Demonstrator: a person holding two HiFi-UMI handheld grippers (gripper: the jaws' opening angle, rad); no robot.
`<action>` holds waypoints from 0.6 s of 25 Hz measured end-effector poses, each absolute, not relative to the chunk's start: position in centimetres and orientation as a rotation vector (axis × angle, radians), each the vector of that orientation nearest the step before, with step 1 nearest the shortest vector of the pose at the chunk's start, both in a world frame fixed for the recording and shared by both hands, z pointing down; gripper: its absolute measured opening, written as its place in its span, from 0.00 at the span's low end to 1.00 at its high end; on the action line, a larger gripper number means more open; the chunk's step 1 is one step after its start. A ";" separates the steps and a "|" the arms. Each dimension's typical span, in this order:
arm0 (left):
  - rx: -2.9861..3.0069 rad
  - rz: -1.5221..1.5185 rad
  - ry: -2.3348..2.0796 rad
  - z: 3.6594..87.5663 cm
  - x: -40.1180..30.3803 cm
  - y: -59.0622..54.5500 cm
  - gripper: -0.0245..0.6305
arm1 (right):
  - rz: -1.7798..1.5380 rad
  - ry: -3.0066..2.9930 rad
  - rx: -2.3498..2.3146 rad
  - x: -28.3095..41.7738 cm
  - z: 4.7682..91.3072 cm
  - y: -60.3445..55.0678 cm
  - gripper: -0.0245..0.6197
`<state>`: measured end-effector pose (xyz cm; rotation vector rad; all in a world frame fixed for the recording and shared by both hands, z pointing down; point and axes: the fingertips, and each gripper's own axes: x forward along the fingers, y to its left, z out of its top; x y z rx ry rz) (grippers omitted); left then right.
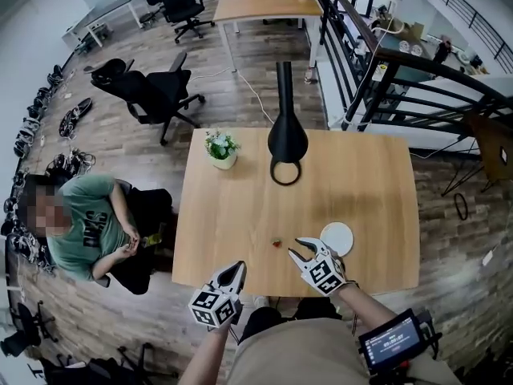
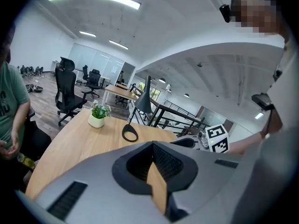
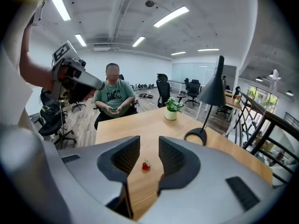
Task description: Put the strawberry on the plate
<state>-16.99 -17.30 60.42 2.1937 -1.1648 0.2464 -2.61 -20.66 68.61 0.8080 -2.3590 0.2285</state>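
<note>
The head view looks steeply down on the table (image 1: 240, 207) from its near edge. Cameras on the left gripper (image 1: 238, 266) and right gripper (image 1: 297, 247) look low and close across it. All views share the lamp (image 1: 286, 135) and plant (image 1: 221, 147).

Sitting at my light wood worktop (image 1: 240, 207): black desk lamp (image 1: 286, 139), little potted plant (image 1: 221, 147), black office chairs (image 1: 156, 93) on plank floor (image 1: 256, 62), black railing (image 1: 377, 70), ceiling strip lights (image 3: 173, 15).

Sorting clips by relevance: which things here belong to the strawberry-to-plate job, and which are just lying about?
Job: strawberry; white plate; right hand-held gripper, open and aimed at the strawberry; wooden table.
Lying about: black desk lamp; potted plant; left hand-held gripper, shut; office chair; seated person.
</note>
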 end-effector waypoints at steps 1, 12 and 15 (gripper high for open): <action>2.182 0.249 -1.180 60.7 -16.9 -17.5 0.04 | 0.235 -2.355 0.775 -2.8 69.7 -20.9 0.23; 2.095 0.309 -1.281 62.6 -15.2 -18.0 0.04 | 0.211 -2.277 0.439 -6.1 82.0 -22.1 0.23; 2.078 0.335 -1.286 63.2 -14.7 -17.6 0.04 | 0.207 -2.247 0.389 -6.5 84.8 -22.4 0.23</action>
